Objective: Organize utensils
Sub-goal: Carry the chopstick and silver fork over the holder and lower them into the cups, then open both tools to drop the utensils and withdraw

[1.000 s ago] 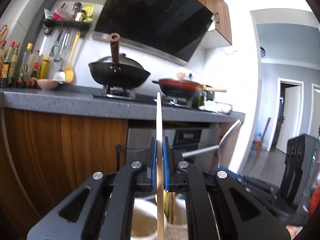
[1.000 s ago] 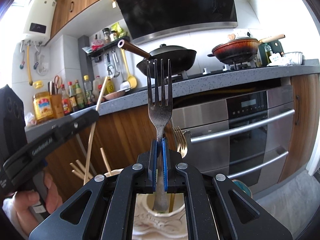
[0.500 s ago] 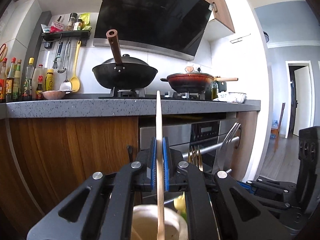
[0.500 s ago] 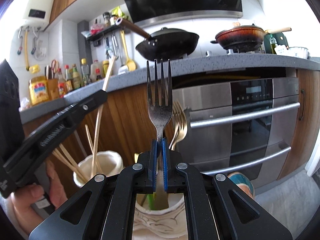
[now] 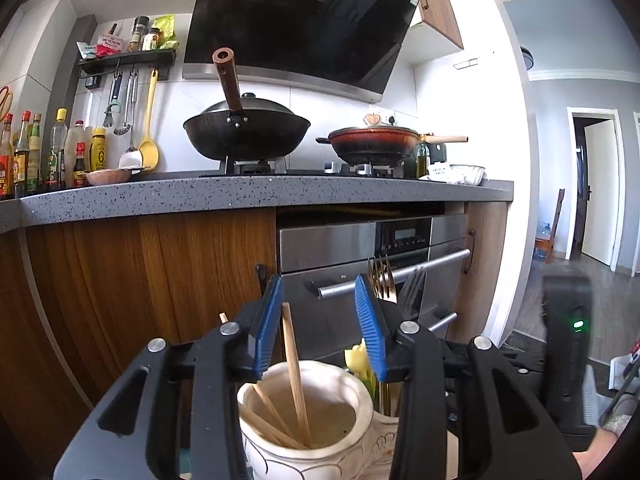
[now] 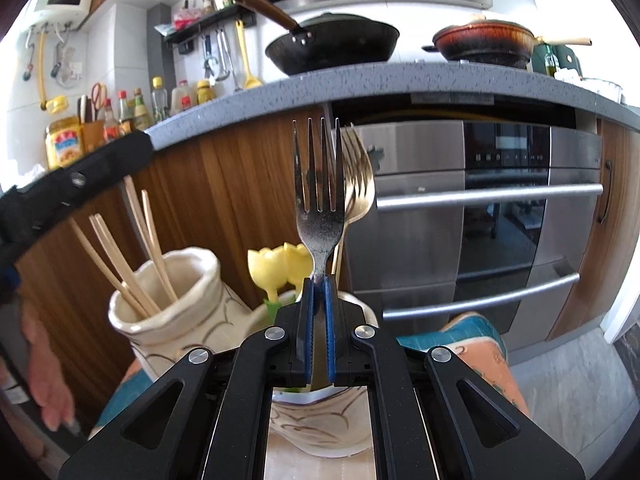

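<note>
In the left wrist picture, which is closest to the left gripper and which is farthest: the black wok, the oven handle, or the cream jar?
From the left gripper:
1. Cream jar, right below the open jaws, chopsticks inside.
2. Oven handle, behind, to the right.
3. Black wok, up on the stove, farthest.

Left gripper (image 5: 320, 324) over cream ceramic jar (image 5: 304, 432); jaws have just been opening and stand apart. Wooden chopstick (image 5: 294, 368) between them, free of the right pad, leaning close by the left pad, lower end inside the jar among other chopsticks (image 5: 268, 416). Gold forks (image 5: 382, 280) upright just behind the right pad. Oven (image 5: 372, 264) and grey countertop (image 5: 240, 194) behind.
</note>
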Motion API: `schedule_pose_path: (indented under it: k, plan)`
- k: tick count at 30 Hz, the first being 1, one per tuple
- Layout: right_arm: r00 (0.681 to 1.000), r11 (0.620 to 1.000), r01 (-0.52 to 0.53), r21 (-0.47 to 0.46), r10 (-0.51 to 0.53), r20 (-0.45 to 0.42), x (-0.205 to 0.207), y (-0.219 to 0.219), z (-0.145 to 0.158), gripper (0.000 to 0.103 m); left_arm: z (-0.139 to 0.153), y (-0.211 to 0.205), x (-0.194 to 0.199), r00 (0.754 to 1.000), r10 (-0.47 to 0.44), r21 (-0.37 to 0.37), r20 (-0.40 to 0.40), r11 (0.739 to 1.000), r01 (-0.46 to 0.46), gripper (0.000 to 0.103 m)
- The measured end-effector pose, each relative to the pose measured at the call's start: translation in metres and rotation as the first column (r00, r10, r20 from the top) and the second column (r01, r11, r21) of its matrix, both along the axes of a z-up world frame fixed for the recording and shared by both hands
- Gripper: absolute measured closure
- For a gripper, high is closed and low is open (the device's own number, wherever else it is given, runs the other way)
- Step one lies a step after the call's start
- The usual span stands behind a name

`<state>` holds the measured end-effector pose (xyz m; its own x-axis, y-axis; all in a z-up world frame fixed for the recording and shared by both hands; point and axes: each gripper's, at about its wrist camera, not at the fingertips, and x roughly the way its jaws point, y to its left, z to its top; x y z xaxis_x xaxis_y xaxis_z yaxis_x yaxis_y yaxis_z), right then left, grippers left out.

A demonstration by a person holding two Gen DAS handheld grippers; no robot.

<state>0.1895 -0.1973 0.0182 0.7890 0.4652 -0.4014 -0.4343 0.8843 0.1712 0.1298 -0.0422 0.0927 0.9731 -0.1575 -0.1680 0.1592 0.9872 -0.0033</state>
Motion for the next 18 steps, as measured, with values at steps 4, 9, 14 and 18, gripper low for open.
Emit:
schedule_pose_path:
  k: [4,9,14,18]
  plan:
    - [0.999,1.000,0.013,0.004,-0.013,-0.032,0.007,-0.003,-0.007,0.096,0.003,0.001,-0.004,1.000,0.005,0.002,0.004,1.000,-0.005,0.059]
    - [1.000,0.999,0.018,0.028,-0.017,-0.025,0.003,-0.009,-0.006,0.081,0.007,0.003,-0.009,1.000,0.012,0.002,0.004,1.000,-0.012,0.054]
    - [0.999,0.999,0.038,0.033,-0.038,-0.001,-0.021,-0.018,0.000,0.078,0.009,0.007,-0.024,1.000,0.012,0.006,-0.002,1.000,-0.012,0.053]
    - [0.999,0.999,0.037,0.037,-0.037,0.001,-0.047,-0.025,0.002,0.078,0.004,0.013,-0.047,1.000,0.014,0.000,-0.010,1.000,-0.014,0.046]
